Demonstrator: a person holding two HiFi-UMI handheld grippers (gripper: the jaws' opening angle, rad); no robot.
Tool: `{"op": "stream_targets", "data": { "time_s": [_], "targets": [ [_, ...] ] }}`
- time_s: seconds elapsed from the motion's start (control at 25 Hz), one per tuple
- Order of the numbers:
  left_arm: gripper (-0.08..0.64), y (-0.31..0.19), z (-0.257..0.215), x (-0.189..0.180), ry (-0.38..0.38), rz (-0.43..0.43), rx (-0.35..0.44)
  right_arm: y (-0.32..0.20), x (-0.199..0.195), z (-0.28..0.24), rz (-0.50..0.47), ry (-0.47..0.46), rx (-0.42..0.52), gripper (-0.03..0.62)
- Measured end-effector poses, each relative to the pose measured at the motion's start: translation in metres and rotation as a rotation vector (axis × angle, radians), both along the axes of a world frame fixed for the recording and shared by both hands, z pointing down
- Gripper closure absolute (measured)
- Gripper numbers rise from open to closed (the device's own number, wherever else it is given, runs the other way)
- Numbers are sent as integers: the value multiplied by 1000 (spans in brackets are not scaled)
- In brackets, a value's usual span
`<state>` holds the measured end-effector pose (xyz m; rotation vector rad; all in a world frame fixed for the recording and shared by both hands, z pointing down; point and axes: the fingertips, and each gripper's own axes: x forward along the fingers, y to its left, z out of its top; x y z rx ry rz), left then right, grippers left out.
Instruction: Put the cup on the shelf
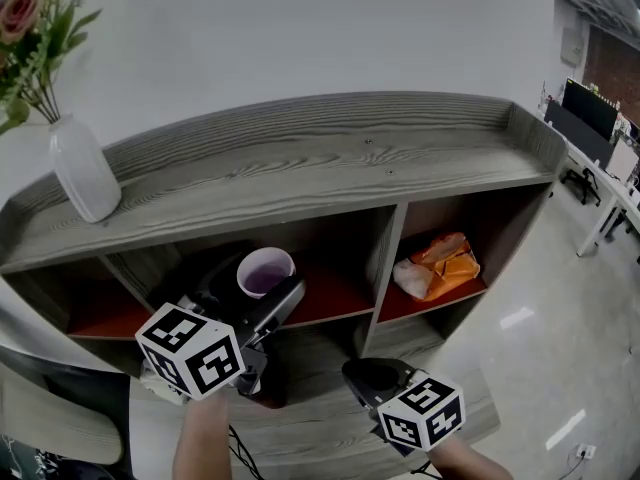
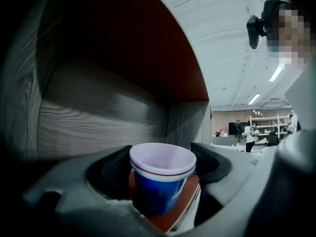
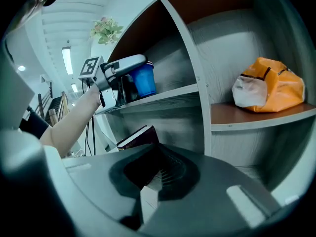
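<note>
Cup [image 2: 162, 181] pinched by left gripper [image 2: 163, 166] fingers at shelf [image 1: 335, 298] front edge, frame centre; we note open compartment behind. Right gripper [image 3: 153, 174] fingers pressed together, lower frame.

Open-plan office.
Desks [image 1: 608, 180] and a monitor [image 1: 590, 107] are seen beyond the shelf unit [image 1: 300, 168]; strip lights [image 2: 276, 72] are mounted overhead.

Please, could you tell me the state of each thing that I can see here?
Cup: upright, empty, gripped, at the front of the shelf's middle compartment.
Left gripper: shut on the cup.
Right gripper: shut, empty.
Vase: upright on the shelf top, holding flowers.
Bag: lying in the right compartment.
Book: closed, leaning.
</note>
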<state>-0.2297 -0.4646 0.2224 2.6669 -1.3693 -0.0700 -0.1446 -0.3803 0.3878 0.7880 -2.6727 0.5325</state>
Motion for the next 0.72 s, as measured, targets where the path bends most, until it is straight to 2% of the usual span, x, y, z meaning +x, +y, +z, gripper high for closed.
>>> {"op": "stream_targets", "data": {
  "time_s": [0.36, 0.72],
  "targets": [
    [187, -7, 6, 1, -88, -11, 3, -3, 8, 3, 22, 0, -7, 591],
    [126, -3, 1, 1, -137, -64, 63, 3, 15, 2, 27, -14, -5, 591]
  ]
}}
